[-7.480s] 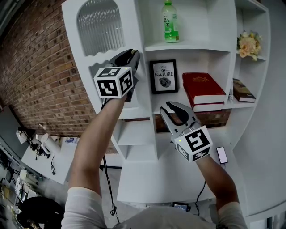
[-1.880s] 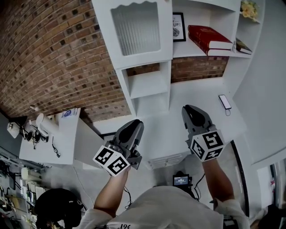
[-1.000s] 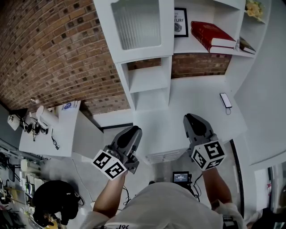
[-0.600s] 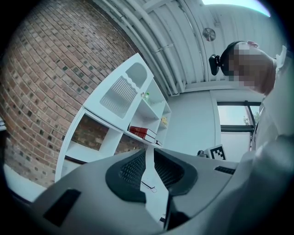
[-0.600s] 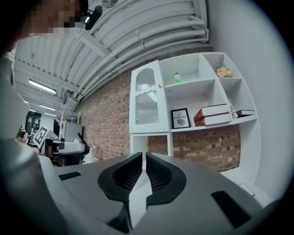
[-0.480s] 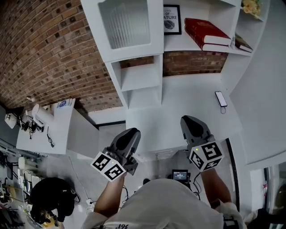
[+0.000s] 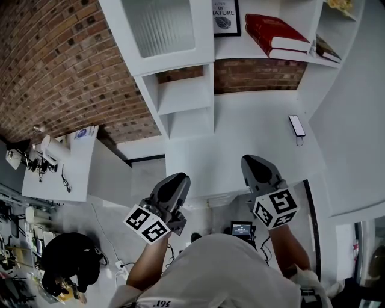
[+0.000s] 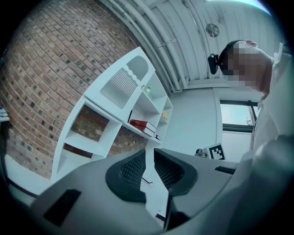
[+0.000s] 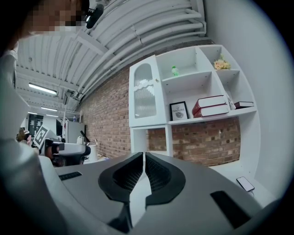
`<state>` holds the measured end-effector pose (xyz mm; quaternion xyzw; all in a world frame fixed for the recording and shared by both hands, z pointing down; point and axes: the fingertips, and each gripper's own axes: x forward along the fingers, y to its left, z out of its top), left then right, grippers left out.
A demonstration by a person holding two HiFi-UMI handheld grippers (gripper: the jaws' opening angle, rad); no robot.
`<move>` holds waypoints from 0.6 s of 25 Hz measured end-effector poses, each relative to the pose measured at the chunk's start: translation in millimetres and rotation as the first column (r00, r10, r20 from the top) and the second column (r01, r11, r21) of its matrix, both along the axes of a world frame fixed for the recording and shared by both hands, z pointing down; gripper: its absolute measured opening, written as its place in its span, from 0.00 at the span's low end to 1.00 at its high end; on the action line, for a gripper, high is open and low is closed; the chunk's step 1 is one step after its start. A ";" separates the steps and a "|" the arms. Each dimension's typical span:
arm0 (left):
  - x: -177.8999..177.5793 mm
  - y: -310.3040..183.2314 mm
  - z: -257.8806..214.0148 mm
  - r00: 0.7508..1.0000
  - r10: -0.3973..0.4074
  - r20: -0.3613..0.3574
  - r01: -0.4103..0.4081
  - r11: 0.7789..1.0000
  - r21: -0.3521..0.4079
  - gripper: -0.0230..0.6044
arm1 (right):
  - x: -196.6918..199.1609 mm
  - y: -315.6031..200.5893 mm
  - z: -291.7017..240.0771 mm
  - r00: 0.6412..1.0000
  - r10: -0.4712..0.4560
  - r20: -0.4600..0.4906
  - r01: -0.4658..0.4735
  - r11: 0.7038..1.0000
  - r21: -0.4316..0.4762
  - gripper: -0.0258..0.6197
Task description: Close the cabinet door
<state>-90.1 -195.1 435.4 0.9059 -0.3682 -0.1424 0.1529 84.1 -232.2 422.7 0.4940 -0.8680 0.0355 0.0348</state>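
The white cabinet door [image 7: 165,33] with its ribbed glass pane lies flush with the shelf unit at the top of the head view. It also shows in the left gripper view as the cabinet door [image 8: 120,82] and in the right gripper view as the cabinet door [image 9: 144,98]. My left gripper [image 7: 176,180] and right gripper [image 7: 251,163] hang low near my body, well apart from the door. Both are shut with nothing between the pads, as the left gripper [image 8: 149,158] and the right gripper [image 9: 144,160] show in their own views.
A white counter [image 7: 240,138] juts out under the shelves with a phone [image 7: 296,125] on it. Red books [image 7: 274,33] and a framed picture [image 7: 225,15] sit on the open shelves. A brick wall [image 7: 54,66] and a cluttered side table [image 7: 60,162] stand to the left.
Earlier my left gripper was raised at the door's edge with the door standing out. Now the door is flush and both grippers are lowered; they have barely moved in the last second.
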 end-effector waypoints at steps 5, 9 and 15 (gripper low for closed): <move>3.1 3.0 5.3 1.000 -0.002 0.001 0.002 1.000 -0.019 0.14 | 1.3 3.2 2.4 1.000 -0.008 -0.001 0.008 1.000 -0.008 0.10; 3.6 4.7 5.5 1.000 0.000 0.004 0.001 1.000 -0.020 0.14 | -0.1 4.8 2.2 1.000 -0.013 -0.009 0.013 1.000 -0.005 0.09; 5.1 11.3 8.3 1.000 0.009 0.002 -0.009 1.000 -0.025 0.14 | -4.6 9.0 5.1 1.000 -0.024 -0.019 0.024 1.000 -0.008 0.09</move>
